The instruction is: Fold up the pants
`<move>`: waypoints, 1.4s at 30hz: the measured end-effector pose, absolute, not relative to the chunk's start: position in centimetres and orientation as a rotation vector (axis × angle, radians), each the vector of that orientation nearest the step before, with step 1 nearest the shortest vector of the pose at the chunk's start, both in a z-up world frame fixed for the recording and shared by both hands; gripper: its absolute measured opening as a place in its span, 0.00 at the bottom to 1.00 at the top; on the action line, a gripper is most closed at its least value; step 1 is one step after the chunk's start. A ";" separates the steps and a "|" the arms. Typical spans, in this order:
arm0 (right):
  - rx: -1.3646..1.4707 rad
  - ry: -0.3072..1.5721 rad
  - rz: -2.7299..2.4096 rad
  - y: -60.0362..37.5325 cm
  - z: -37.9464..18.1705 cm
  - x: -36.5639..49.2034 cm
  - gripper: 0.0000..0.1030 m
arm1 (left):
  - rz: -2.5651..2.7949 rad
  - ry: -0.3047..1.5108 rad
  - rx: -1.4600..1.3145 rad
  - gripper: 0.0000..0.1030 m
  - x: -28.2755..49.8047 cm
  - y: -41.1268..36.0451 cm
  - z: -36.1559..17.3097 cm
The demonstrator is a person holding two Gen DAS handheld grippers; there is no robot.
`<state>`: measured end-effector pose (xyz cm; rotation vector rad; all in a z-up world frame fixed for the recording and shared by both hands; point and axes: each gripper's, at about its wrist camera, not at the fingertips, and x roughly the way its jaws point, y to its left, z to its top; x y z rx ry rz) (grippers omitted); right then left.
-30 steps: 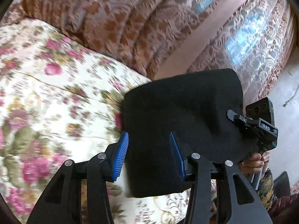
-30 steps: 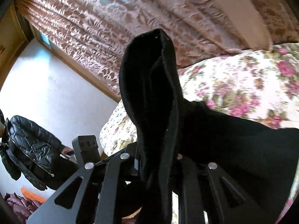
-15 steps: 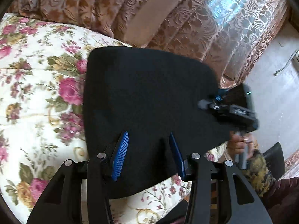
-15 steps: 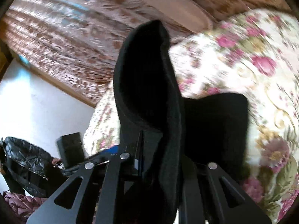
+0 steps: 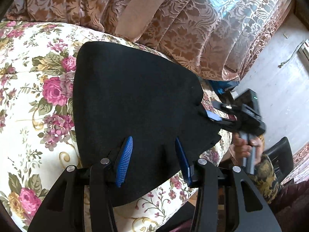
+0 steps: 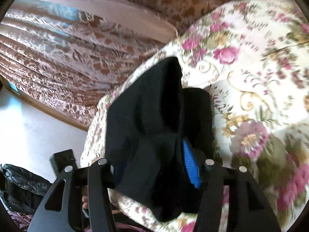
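The right gripper's [image 6: 154, 160] fingers have just been parting, the black pants [image 5: 135, 100] still bunched between them, seemingly loose. The left gripper [image 5: 152, 158] stands released over the folded pants, which lie on the floral bedspread [image 5: 34, 77].

The right gripper [image 6: 154, 160] has just been opening up, and the black pants [image 6: 154, 116] are still bunching between its fingers, with one blue pad [image 6: 190, 166] showing clear of the cloth. They're lying on the flowery bedspread [image 6: 251, 96], with brown patterned curtains [image 6: 67, 58] hanging behind.
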<state>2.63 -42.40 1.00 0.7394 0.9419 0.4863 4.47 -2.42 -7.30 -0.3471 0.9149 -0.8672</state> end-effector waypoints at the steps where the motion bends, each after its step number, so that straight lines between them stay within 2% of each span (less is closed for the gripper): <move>1: 0.725 0.925 0.493 -42.3 2.1 1.3 0.52 | -0.868 0.913 -0.347 0.43 4.4 -2.4 -7.3; 6: 0.742 0.921 0.535 -41.1 4.1 -3.3 0.52 | -0.879 0.905 -0.368 0.43 4.4 -2.3 -7.3; 13: 0.805 1.044 0.429 -38.5 -0.3 -2.6 0.49 | -0.875 0.900 -0.377 0.43 4.4 -2.4 -7.0; 14: 0.811 1.039 0.407 -38.3 -0.6 -2.3 0.46 | -0.877 0.897 -0.378 0.43 4.3 -2.4 -6.9; 15: 0.819 1.036 0.393 -38.3 -0.9 -2.1 0.36 | -0.879 0.894 -0.380 0.43 4.3 -2.3 -6.8; 16: 0.824 1.031 0.368 -38.4 -1.1 -1.8 0.20 | -0.879 0.892 -0.380 0.43 4.2 -2.2 -6.6; 18: 0.820 1.027 0.349 -38.5 -1.3 -1.7 0.07 | -0.882 0.880 -0.389 0.43 4.1 -1.8 -6.1; 24: 0.714 0.993 0.367 -38.2 1.2 -3.8 0.05 | -0.857 0.843 -0.363 0.43 3.3 -0.6 -4.8; 30: 0.785 1.078 0.302 -39.7 -4.4 -3.5 0.05 | -0.816 0.885 -0.232 0.43 2.4 -2.7 -6.9; 32: 0.809 1.064 0.317 -40.0 -4.5 -3.5 0.04 | -0.788 0.872 -0.208 0.43 2.3 -3.1 -7.0; 35: 0.762 1.075 0.356 -39.9 -3.4 -3.4 0.10 | -0.775 0.872 -0.218 0.43 2.7 -2.9 -6.5; 36: 0.743 1.080 0.377 -40.0 -2.7 -3.4 0.21 | -0.766 0.867 -0.216 0.43 2.8 -2.9 -6.2; 37: 0.716 1.072 0.379 -40.1 -1.9 -3.6 0.40 | -0.761 0.858 -0.215 0.43 2.9 -2.8 -5.8; 38: 0.684 1.058 0.359 -40.3 -1.0 -3.7 0.53 | -0.759 0.843 -0.219 0.44 2.9 -2.7 -5.4; 39: 0.650 1.033 0.327 -40.6 0.0 -3.9 0.72 | -0.755 0.832 -0.225 0.49 3.0 -2.6 -5.1; 42: 0.633 0.939 0.292 -41.9 2.4 -3.2 0.76 | -0.746 0.808 -0.232 0.50 3.5 -2.3 -4.4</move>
